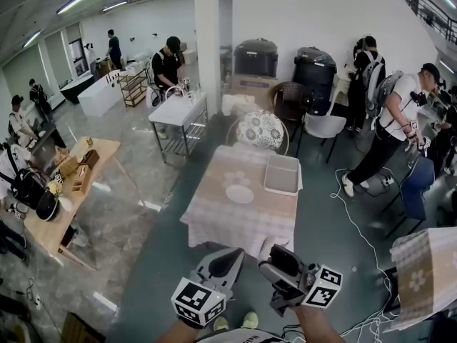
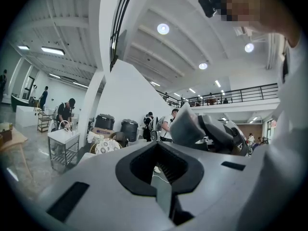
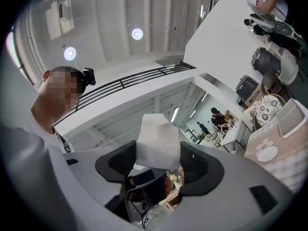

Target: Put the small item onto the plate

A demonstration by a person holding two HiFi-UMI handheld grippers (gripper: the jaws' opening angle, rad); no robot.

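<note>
Small item point(image 3: 155, 134), pale block judged light and somewhat soft, is pinched across its flat sides by right tongs point(image 3: 156, 152), lower centre of frame; left tongs point(image 2: 158, 148) closed, empty; plate point(image 1: 240, 194) sits mid-frame on counter point(image 1: 214, 220), well apart.

Left gripper point(image 1: 227, 259) and right gripper point(image 1: 280, 263): grey moulded shells, black ribbed pads point(image 2: 132, 170) lining the fingers point(image 2: 96, 177), dark rectangular slots point(image 2: 67, 201). Each carries a white marker cube point(image 1: 198, 302), one black square pattern per face. Wearer: white top point(image 2: 288, 129), yellow-green shoes point(image 1: 250, 320), black head camera point(image 3: 87, 76).
</note>
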